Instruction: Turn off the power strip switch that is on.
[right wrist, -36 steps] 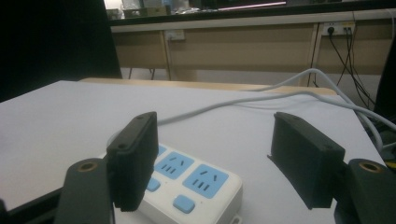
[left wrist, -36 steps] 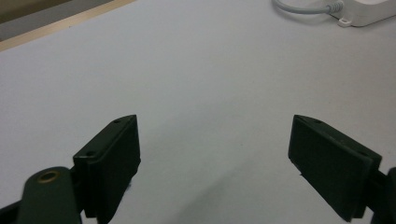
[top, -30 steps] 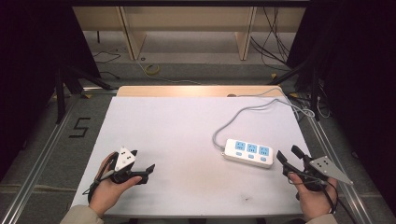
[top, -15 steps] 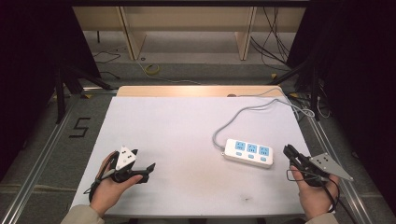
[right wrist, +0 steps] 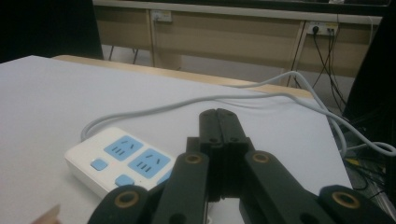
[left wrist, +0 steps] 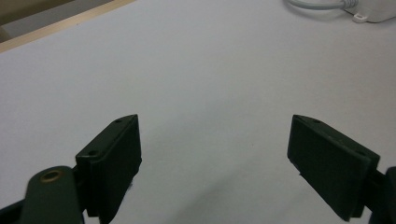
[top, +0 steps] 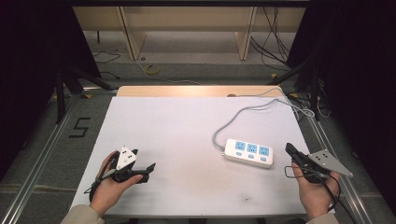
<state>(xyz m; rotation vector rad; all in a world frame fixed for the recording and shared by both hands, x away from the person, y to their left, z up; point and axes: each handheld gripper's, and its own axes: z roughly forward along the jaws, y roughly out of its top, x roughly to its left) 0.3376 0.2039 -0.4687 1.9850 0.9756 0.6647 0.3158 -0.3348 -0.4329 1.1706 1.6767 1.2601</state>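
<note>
Your left gripper (top: 148,167) sits lower left of the high view, resting in your left hand (top: 112,186) on the white table (top: 177,126), tips pointing right toward frame centre. Its jaws are spread wide with nothing between them: in the left gripper view, just bare tabletop between the two black pads (left wrist: 114,158). Right of centre, the white power strip (top: 248,152) lies flat with three blue sockets up (slightly angled, right end lower in the frame). Its grey cable (top: 243,112) loops from the strip's left end up and across to the table's upper-right corner, then drops off the edge. Your right gripper (top: 289,148) is lower right, just beside the strip's right end, not touching it as far as the high view shows. Its jaws have just been closing and are now pressed together on nothing; in the right gripper view the fingers (right wrist: 219,126) meet flush, strip (right wrist: 116,158) at lower left behind them.
</note>
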